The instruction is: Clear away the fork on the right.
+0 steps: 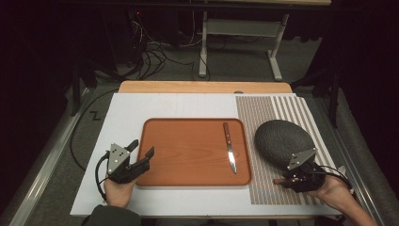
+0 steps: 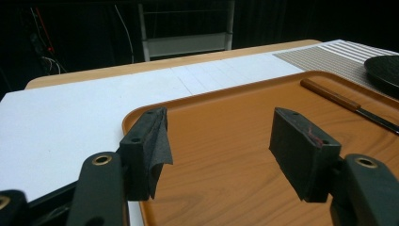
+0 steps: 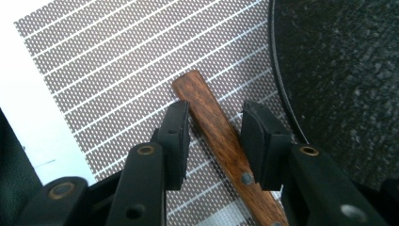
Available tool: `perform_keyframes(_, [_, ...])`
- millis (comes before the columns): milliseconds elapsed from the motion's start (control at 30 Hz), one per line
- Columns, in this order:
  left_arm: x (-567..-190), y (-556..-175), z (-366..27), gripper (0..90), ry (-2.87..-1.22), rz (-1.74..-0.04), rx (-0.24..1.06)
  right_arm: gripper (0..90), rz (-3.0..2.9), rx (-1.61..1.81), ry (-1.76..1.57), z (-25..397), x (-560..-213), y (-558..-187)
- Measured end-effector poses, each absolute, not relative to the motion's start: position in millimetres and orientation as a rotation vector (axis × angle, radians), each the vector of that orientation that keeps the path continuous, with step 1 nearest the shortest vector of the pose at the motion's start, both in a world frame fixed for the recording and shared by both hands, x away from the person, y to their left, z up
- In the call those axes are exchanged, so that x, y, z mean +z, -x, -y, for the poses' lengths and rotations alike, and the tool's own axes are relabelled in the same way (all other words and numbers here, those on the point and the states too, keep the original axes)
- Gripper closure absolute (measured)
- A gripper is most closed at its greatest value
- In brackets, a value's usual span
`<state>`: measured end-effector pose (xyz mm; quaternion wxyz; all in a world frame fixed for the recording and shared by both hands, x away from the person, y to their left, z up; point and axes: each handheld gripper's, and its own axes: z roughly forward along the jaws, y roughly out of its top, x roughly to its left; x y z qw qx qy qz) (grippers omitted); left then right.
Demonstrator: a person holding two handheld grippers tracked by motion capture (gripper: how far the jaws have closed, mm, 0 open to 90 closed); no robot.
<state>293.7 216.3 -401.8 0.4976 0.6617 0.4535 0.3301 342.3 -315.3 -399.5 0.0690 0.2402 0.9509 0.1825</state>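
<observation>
Right claw (image 3: 214, 141) part-open astride a riveted, grained wooden handle (image 3: 216, 127) lying on the striped woven mat (image 3: 94, 66), beside a dark rough oval plate (image 1: 281, 141). Left claw (image 2: 219, 150) wide over the tray (image 1: 188, 150); knife (image 1: 230, 147) inside.

No legible text (any view)

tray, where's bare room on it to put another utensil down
The tray is bare across its whole left and middle, from the left rim to the knife lying near its right rim. The left hand-held gripper hangs open over the left rim. Right of the tray it is crowded: dark plate, right hand-held gripper.
</observation>
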Motion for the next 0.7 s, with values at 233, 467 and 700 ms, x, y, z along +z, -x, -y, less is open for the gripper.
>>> perform_keyframes(233, [-401.6, -293.2, -216.0, 37.4, -1.6, -1.096, 0.803, 67.5, -2.873, 0.561, -0.726, 319.0, -398.8, -343.6])
perform_keyframes(467, [-401.8, -293.6, -215.5, 37.3, -1.605, -1.098, 0.804, 64.2, -2.858, 0.514, -0.727, 326.0, -400.7, -342.7])
perform_keyframes(700, [-401.7, -293.4, -215.1, 37.4, -1.606, -1.097, 0.807, 70.8, -2.839, 0.514, -0.746, 324.7, -400.8, -343.4])
